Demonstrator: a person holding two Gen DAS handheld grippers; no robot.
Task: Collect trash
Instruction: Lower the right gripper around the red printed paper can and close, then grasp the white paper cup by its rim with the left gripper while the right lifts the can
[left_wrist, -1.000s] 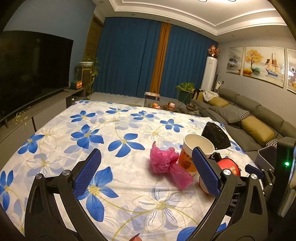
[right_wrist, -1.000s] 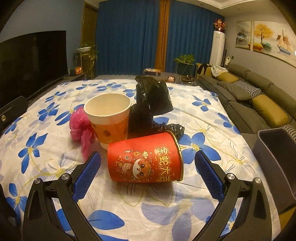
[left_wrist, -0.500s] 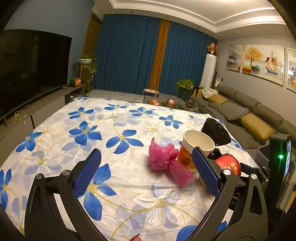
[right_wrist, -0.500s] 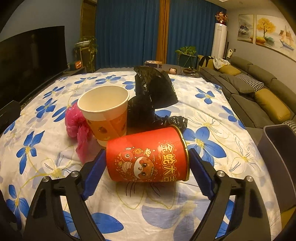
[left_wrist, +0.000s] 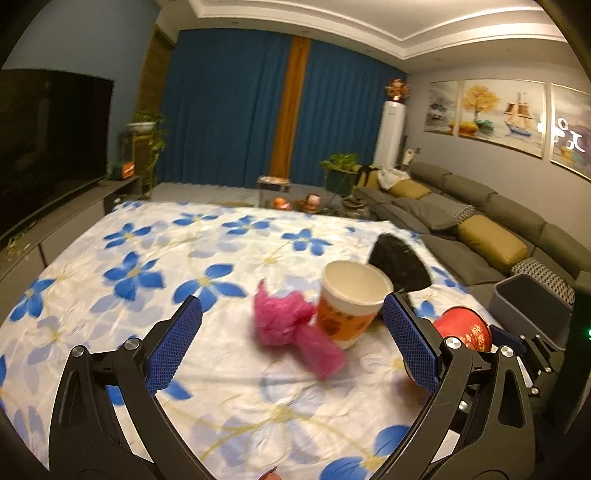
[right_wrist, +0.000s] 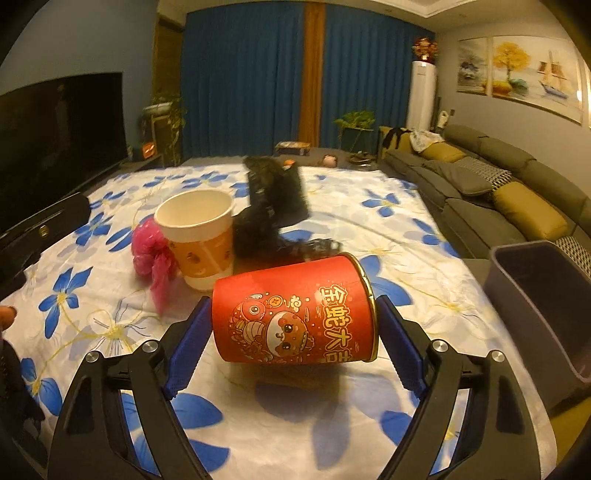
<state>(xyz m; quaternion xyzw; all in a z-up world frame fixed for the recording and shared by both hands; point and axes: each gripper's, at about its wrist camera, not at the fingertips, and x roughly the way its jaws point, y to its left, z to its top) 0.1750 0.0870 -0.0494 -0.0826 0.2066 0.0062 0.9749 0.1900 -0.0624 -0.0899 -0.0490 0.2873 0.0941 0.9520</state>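
Right gripper (right_wrist: 293, 334) clamped on the red can (right_wrist: 295, 310), blue pads pressed against its two ends after closing in on it; can held on its side, raised above its own shadow on the cloth. Left gripper (left_wrist: 291, 345) spread wide with nothing between the pads, aimed at the pink plastic bag (left_wrist: 291, 326) lying crumpled on the cloth.

Just beyond the red can, upright, an orange-and-white paper cup (right_wrist: 199, 236), touching the pink bag on its left. Behind the cup, a heap of crumpled black plastic (right_wrist: 271, 206). Off the table's right edge, a grey bin (right_wrist: 543, 295), open-topped.

All of it set on a table spread with a white cloth (right_wrist: 406, 221) printed with blue flowers and yellow stems, wrinkled in places.

Around it, a dim living room: dark television (right_wrist: 59, 136) on a low console at left, blue curtains (right_wrist: 251, 77) with an orange strip across the far wall, potted plants, a white standing air conditioner (right_wrist: 421, 94), a long grey sofa (right_wrist: 491, 184) with mustard cushions at right, paintings (right_wrist: 532, 74) above it.
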